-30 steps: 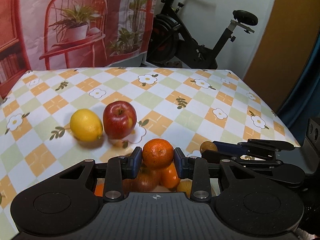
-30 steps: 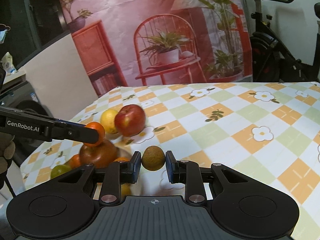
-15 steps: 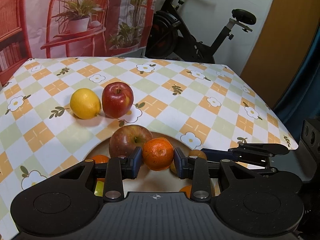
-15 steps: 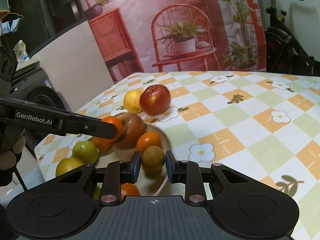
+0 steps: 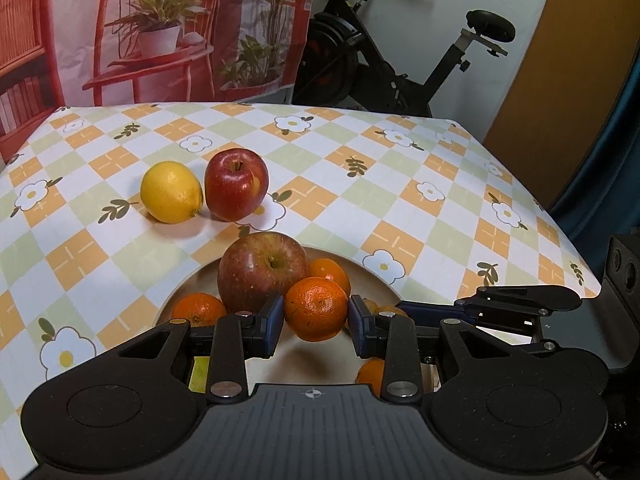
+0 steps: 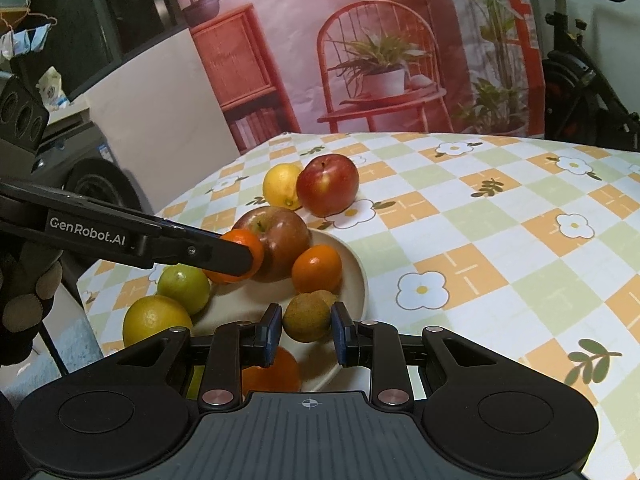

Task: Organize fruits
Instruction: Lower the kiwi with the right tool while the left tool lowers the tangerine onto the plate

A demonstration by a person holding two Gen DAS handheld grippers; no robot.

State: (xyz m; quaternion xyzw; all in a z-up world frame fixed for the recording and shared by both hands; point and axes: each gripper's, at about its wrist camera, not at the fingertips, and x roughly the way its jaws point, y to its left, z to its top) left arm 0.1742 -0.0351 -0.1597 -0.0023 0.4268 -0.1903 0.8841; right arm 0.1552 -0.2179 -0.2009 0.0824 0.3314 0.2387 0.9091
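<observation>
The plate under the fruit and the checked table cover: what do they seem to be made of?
The plate looks like matte cream ceramic or stoneware, perhaps melamine: a smooth, thick rounded rim with no glare. The table cover looks like printed plastic or oilcloth: a slight sheen, a crisp flower print, and it lies flat without woven texture.

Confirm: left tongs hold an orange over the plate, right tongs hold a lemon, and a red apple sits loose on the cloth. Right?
One slip: the right tongs hold a small brownish-green fruit, not a lemon, as the right wrist view shows. The lemon lies on the cloth beside the red apple. The left tongs do hold an orange over the plate.
</observation>
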